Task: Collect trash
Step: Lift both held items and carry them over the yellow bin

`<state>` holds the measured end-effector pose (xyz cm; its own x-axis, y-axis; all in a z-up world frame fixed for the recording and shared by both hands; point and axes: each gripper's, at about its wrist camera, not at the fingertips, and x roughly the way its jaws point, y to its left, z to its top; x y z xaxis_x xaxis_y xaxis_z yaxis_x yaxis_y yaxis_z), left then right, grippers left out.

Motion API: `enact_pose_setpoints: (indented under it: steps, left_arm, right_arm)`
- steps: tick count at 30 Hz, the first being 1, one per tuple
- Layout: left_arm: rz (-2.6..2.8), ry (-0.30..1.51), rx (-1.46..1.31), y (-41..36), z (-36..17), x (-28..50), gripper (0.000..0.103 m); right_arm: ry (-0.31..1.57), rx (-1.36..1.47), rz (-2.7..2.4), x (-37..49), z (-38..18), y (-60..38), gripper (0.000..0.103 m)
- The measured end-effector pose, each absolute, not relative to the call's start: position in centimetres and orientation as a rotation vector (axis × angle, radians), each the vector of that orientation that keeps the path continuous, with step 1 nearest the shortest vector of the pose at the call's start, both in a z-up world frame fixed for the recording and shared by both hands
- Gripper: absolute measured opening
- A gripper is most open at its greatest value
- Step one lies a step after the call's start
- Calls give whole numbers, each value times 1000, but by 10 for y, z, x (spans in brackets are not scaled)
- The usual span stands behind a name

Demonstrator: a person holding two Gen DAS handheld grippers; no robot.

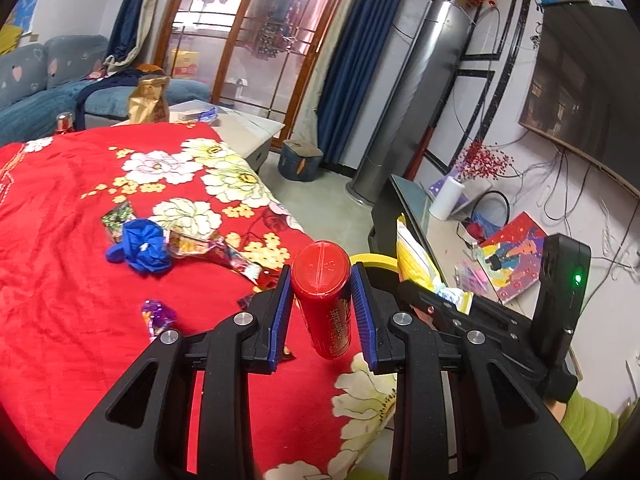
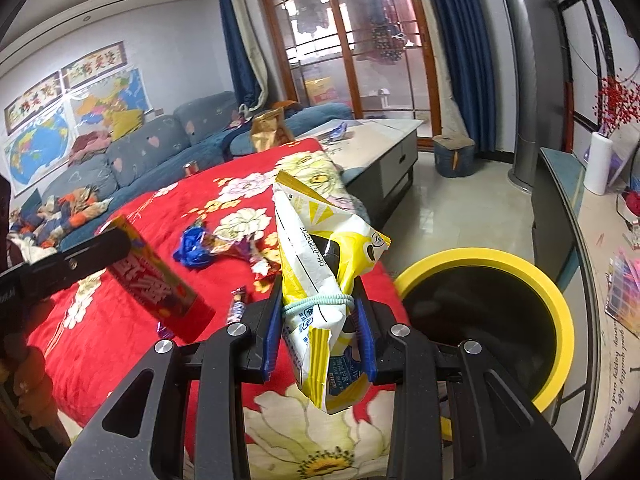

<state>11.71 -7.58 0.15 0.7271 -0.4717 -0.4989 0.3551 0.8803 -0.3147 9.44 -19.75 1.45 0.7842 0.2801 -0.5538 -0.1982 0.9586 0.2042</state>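
My left gripper [image 1: 320,276] is shut on a red plastic bottle [image 1: 324,296], held above the red flowered cloth [image 1: 80,280]; the bottle also shows in the right wrist view [image 2: 160,284]. My right gripper [image 2: 318,300] is shut on a yellow and white snack bag [image 2: 320,248] tied with a green band, just left of the yellow-rimmed black bin [image 2: 480,316]. The bag [image 1: 416,256] and the bin's rim [image 1: 372,258] show past the bottle in the left wrist view. A crumpled blue wrapper [image 1: 140,246] and other wrappers [image 1: 196,244] lie on the cloth.
A purple wrapper [image 1: 158,316] lies near the left fingers. A gold bag [image 1: 148,100] stands at the cloth's far end by a grey coffee table [image 2: 384,136]. A blue sofa [image 2: 160,148] runs along the left. A TV bench [image 2: 568,208] stands right of the bin.
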Motion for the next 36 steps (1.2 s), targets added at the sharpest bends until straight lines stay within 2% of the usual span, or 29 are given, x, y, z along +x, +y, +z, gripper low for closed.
enact_pose_setpoints:
  steps: [36]
  left_arm:
    - [-645, 662, -21, -191, -22, 128, 23]
  right_arm:
    - [670, 288, 5, 104, -22, -304, 30]
